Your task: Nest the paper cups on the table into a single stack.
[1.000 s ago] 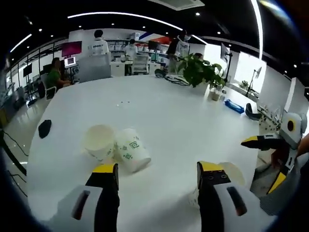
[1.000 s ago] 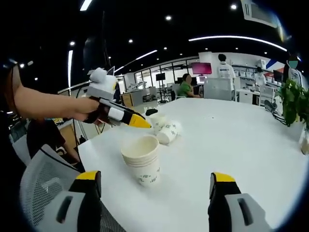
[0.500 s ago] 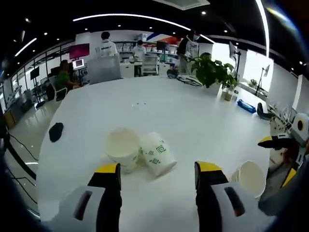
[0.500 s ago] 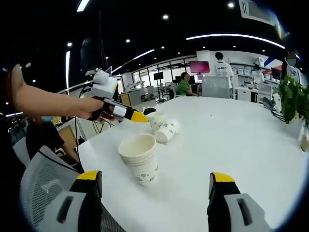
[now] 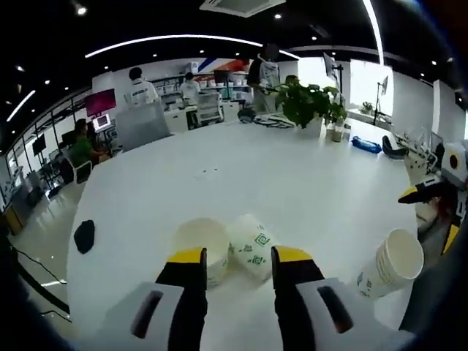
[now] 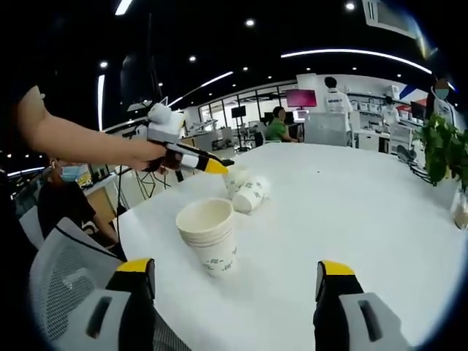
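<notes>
Two white paper cups with green marks (image 5: 227,247) lie on their sides, touching, on the big white round counter (image 5: 292,175) in the left gripper view. They sit just past the tips of the left tool (image 5: 238,265), right in line with it. One cup shows its open mouth to the tool, and the other lies with its long side slanting away. The left tool's jaws are partly closed with a gap between them and hold nothing. A stack of white paper cups (image 5: 391,262) stands off to the right, near the counter's edge.

In the right gripper view, the stack (image 6: 209,235) stands upright ahead and a bit left of the right tool (image 6: 234,278), whose jaws are wide apart and empty. The two lying cups (image 6: 245,191) rest farther back, by the left tool (image 6: 196,162). I think the left tool is nearer, so it should grab one.
</notes>
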Demonstrator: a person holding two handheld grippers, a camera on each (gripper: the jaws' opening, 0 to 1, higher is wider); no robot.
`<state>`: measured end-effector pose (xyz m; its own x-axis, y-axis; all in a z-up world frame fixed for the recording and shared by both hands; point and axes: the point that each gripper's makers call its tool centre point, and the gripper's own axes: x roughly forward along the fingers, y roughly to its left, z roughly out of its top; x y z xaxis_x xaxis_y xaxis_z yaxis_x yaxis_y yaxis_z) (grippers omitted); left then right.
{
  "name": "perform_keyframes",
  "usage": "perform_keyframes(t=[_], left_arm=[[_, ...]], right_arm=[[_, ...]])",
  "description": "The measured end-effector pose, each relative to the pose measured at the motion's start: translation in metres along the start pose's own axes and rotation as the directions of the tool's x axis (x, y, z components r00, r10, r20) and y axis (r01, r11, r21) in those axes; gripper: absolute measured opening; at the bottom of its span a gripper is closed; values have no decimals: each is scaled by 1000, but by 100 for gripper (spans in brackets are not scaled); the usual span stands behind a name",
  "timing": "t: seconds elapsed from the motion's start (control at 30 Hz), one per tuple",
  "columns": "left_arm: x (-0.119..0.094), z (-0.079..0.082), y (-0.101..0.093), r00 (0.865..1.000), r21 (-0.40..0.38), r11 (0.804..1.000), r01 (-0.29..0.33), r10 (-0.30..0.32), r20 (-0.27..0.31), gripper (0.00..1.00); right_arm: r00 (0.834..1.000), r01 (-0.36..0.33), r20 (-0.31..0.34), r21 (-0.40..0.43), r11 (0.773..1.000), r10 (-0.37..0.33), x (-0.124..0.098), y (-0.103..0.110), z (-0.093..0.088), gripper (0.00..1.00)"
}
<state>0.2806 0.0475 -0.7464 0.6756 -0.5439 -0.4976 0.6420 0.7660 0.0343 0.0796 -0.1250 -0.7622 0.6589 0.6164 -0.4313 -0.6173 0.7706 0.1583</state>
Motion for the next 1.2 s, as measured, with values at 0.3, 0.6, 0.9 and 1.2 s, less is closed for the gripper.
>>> perform_keyframes(t=[0.3,0.6,0.9,1.2], left_arm=[[14,-14,6,997,37,999,19,-16,-80,26],[25,-14,9,991,108,993,51,-37,-126,19],[33,-16,15,985,177,980,87,-57,-165,10],[33,-21,16,982,163,982,99,-70,-175,0]], right_arm=[[1000,5,-16,-2,1000,-5,0,-1,-3,90],[999,19,-29,5,1000,-19,0,-5,-6,88],[999,31,-40,11,999,-30,0,-8,-10,86],[998,33,-45,19,999,-33,1,-11,-13,85]])
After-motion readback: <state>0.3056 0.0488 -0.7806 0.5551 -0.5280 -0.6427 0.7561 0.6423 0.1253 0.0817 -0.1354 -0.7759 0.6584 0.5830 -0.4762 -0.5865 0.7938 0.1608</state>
